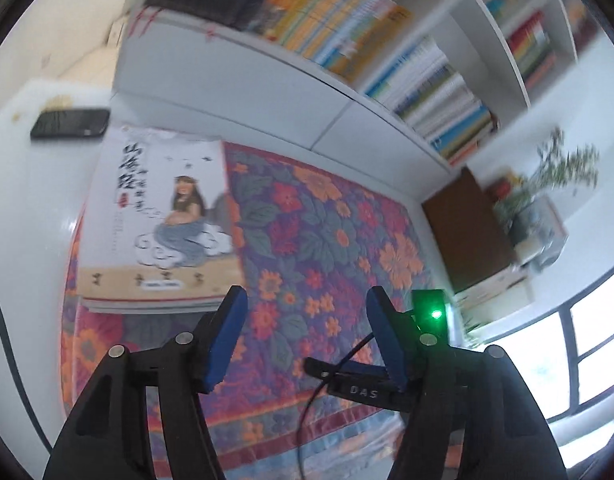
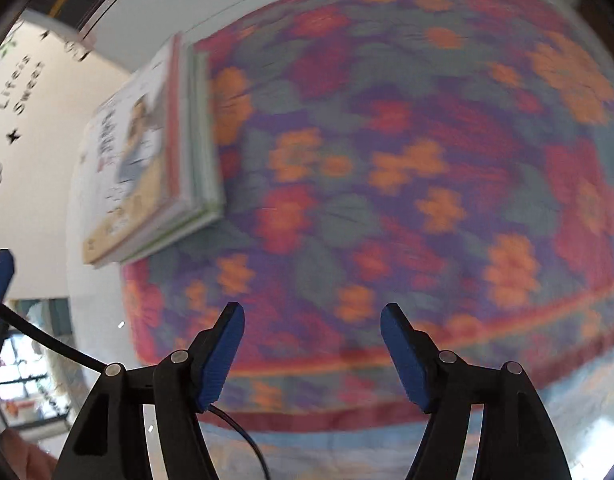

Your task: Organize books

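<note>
Your left gripper [image 1: 305, 300] hangs over the flowered cloth [image 1: 327, 240] with its blue fingers [image 1: 227, 340] spread wide and nothing between them. Your right gripper [image 2: 311, 316] is the same: fingers [image 2: 221, 356] splayed apart, empty, poised above the near part of the cloth [image 2: 387, 160]. In the left view you can see part of that right gripper as a black piece [image 1: 359, 390] with a green light [image 1: 435, 314], down low just past your left gripper's right finger. The stack of books [image 1: 155, 220] lies flat on the left side of the cloth, ahead of and to the left of your left gripper, close to the left fingertip but not touching it. Its top cover is white with a drawing of a woman in a blue skirt sitting on clouds. From the right view the same stack [image 2: 147, 152] sits far left, well apart from the fingers, and you can make out several books under the top one, though the blur hides how many. A black phone [image 1: 71, 123] rests on the white table [image 1: 19, 200] beyond the stack's far left corner. Along the far side runs a white bookshelf [image 1: 387, 128] packed with upright books [image 1: 339, 28]. At the far right stand a brown board [image 1: 467, 232] and a green plant [image 1: 563, 168].
</note>
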`<action>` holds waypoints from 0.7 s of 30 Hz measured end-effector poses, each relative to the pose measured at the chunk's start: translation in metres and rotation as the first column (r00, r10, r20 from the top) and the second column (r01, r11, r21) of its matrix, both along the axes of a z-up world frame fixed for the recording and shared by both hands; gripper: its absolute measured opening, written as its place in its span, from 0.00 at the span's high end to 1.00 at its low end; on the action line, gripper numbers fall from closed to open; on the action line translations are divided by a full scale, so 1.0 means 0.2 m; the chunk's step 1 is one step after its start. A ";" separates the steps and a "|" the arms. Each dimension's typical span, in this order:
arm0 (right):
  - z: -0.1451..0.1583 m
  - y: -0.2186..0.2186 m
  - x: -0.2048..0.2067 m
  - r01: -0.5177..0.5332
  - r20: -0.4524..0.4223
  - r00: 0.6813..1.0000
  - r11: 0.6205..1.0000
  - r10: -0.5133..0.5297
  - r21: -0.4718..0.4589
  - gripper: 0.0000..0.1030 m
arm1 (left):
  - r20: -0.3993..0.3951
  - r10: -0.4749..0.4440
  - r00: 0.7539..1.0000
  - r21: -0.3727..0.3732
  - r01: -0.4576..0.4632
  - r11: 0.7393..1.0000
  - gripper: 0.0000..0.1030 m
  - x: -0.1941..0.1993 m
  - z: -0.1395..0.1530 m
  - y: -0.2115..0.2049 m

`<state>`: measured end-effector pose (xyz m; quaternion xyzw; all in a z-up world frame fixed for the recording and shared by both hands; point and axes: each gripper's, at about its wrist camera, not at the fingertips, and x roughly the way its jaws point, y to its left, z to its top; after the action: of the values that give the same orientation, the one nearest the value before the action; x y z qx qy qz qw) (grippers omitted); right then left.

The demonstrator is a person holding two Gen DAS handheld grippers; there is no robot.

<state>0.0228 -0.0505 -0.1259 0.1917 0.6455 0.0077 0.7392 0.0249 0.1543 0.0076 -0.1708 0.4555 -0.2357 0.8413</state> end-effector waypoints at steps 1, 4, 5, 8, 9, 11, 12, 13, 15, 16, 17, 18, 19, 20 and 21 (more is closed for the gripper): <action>0.02 -0.04 -0.03 0.015 0.009 1.000 1.000 -0.015 -0.020 0.33 | 0.010 -0.006 1.000 0.032 0.005 0.999 0.42 -0.02 0.02 -0.07; 0.14 -0.21 -0.11 0.081 0.085 0.994 0.993 -0.074 -0.085 0.33 | 0.035 -0.020 0.999 0.096 0.016 0.995 0.42 -0.07 0.04 -0.23; 0.18 -0.25 -0.14 0.094 0.112 0.990 0.990 -0.081 -0.109 0.33 | 0.049 -0.015 0.999 0.125 0.008 0.992 0.41 -0.10 0.06 -0.29; 0.37 -0.39 -0.23 0.139 0.252 0.964 0.969 -0.086 -0.203 0.33 | 0.113 -0.041 0.993 0.182 0.020 0.983 0.41 -0.17 0.13 -0.46; 0.45 -0.43 -0.26 0.157 0.309 0.948 0.959 -0.079 -0.237 0.33 | 0.134 -0.064 0.989 0.191 0.038 0.981 0.41 -0.20 0.17 -0.51; 0.59 -0.50 -0.32 0.183 0.402 0.914 0.943 -0.059 -0.278 0.33 | 0.194 -0.090 0.977 0.218 0.047 0.975 0.41 -0.25 0.25 -0.64; 0.65 -0.53 -0.34 0.196 0.440 0.896 0.936 -0.051 -0.291 0.33 | 0.217 -0.091 0.972 0.228 0.040 0.973 0.40 -0.27 0.29 -0.69; 0.70 -0.58 -0.36 0.212 0.476 0.878 0.930 -0.046 -0.301 0.33 | 0.239 -0.087 0.967 0.239 0.028 0.971 0.33 -0.29 0.33 -0.75; 0.82 -0.65 -0.42 0.248 0.549 0.835 0.916 -0.036 -0.316 0.33 | 0.268 -0.075 0.960 0.266 0.001 0.964 0.26 -0.32 0.37 -0.82; 0.86 -0.67 -0.44 0.264 0.577 0.816 0.909 -0.032 -0.323 0.32 | 0.283 -0.076 0.956 0.299 -0.012 0.954 0.26 -0.34 0.39 -0.87; 0.91 -0.71 -0.47 0.284 0.608 0.794 0.901 -0.027 -0.330 0.31 | 0.300 -0.084 0.950 0.339 -0.024 0.940 0.26 -0.36 0.41 -0.92; 0.94 -0.73 -0.50 0.295 0.626 0.779 0.897 -0.026 -0.330 0.29 | 0.312 -0.086 0.946 0.358 -0.033 0.933 0.26 -0.38 0.42 -0.96; 0.97 -0.75 -0.53 0.305 0.643 0.766 0.894 -0.025 -0.328 0.29 | 0.315 -0.085 0.945 0.369 -0.040 0.929 0.23 -0.39 0.42 -0.98; 0.99 -0.78 -0.55 0.317 0.659 0.752 0.889 -0.023 -0.331 0.28 | 0.312 -0.087 0.946 0.385 -0.042 0.922 0.17 -0.40 0.42 -1.01; 1.00 -0.80 -0.55 0.325 0.664 0.747 0.885 -0.023 -0.334 0.28 | 0.304 -0.092 0.948 0.393 -0.037 0.919 0.13 -0.41 0.42 -1.04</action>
<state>-0.0877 -0.2109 0.0746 0.0706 0.3165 -0.1404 0.9355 -0.0562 -0.0538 0.0910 0.0483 0.3554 -0.1756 0.9168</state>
